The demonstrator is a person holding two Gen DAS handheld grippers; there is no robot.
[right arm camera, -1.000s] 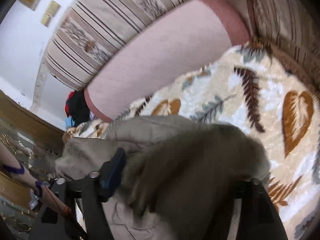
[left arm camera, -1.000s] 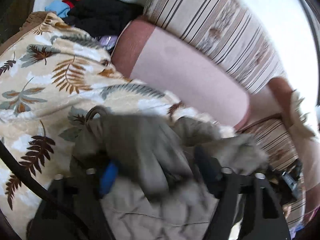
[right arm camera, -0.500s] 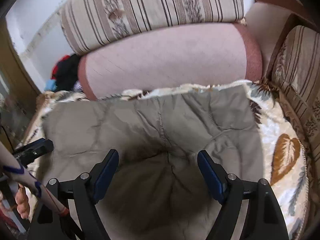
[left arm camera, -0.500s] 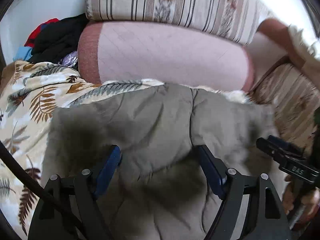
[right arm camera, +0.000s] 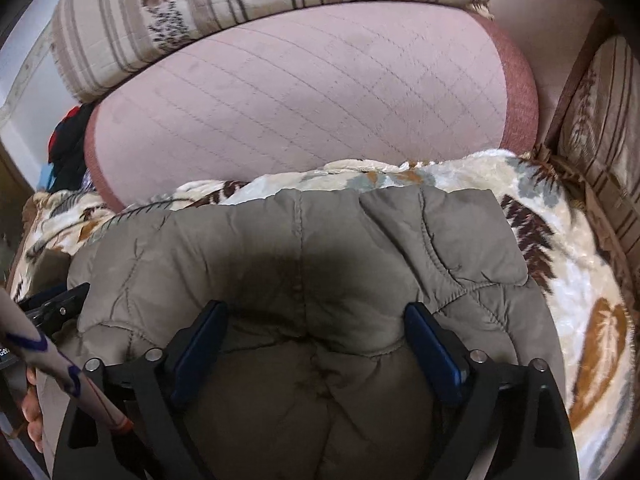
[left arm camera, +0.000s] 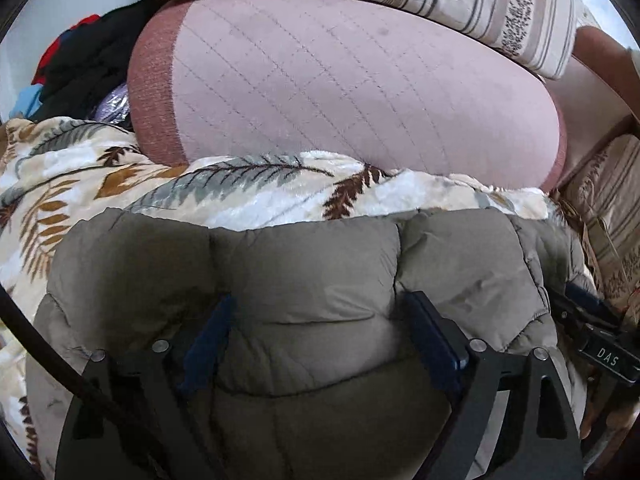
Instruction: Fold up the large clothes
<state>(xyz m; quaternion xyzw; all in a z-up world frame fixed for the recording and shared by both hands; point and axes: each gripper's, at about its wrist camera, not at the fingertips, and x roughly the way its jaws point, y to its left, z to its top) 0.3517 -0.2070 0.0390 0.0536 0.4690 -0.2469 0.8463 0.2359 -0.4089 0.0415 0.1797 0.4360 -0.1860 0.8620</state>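
Far left, against the wall: heap of black, red and blue clothes (left arm camera: 80, 60). Beneath and nearer: cream plush blanket with brown and grey fern leaves (left arm camera: 256, 196), spread across the seat. Centre, near: olive-grey quilted puffer jacket (left arm camera: 304, 280), lying flat on the blanket, far hem just short of the bolster. Over the jacket's left half: left gripper (left arm camera: 320, 328), blue-padded fingers (left arm camera: 208, 332) spread wide, released, padded cloth bulging up between them, nothing pinched. Over the right half: right gripper (right arm camera: 316, 332), likewise spread wide and released, fabric puckered between its pads (right arm camera: 432, 344). Behind the jacket, far: long pink quilted bolster cushion with darker rose ends (left arm camera: 352, 88), lying lengthwise. Above it: beige striped back cushion with floral bands (right arm camera: 260, 4). Far right: brown striped sofa arm (right arm camera: 600, 152), touching the blanket's edge.
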